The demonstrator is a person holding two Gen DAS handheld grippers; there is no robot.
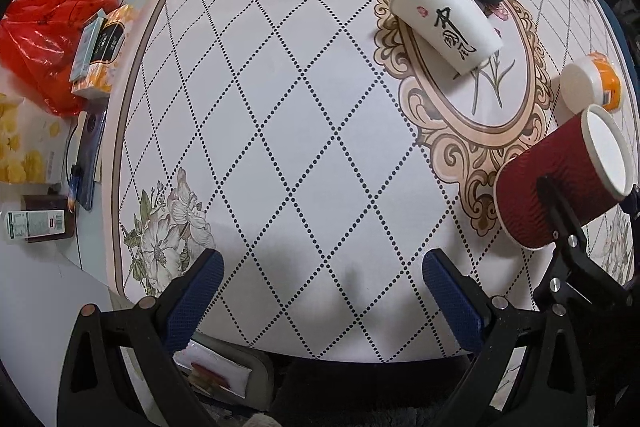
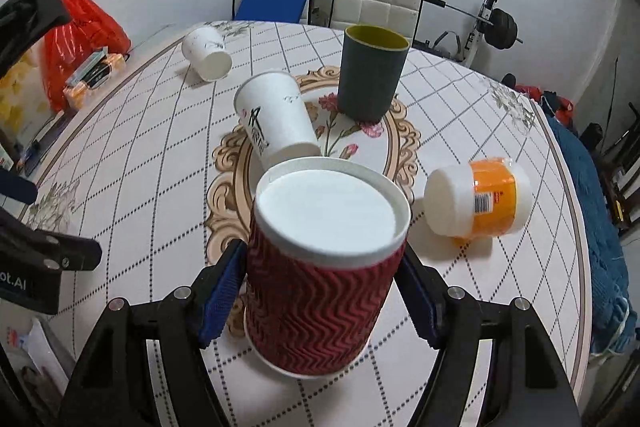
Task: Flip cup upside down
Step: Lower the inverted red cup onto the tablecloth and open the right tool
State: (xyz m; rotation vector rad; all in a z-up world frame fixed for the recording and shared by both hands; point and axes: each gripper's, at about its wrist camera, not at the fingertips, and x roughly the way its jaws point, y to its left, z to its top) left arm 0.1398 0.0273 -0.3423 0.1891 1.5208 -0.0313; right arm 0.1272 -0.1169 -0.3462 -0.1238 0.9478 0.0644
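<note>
Item: red ripple-wall paper cup (image 2: 324, 275), clamped between the pads of my right gripper (image 2: 320, 291). Its white base faces up toward my camera and its rim points down, just above or barely touching the tablecloth (image 2: 140, 163); I cannot tell which. Status: inversion looks essentially complete; remaining, by my judgement, are seating the rim flat and letting go.

Pose: right gripper level, reaching forward over the near table edge, cup tilted slightly.

Left gripper (image 1: 322, 291): fingers spread wide, empty, hovering over bare cloth to the left of the cup.

Ahead of my right gripper: white printed paper cup (image 2: 276, 115) on its side; dark grey tumbler (image 2: 370, 75) upright; orange-labelled jar (image 2: 480, 201) lying to the right.
</note>
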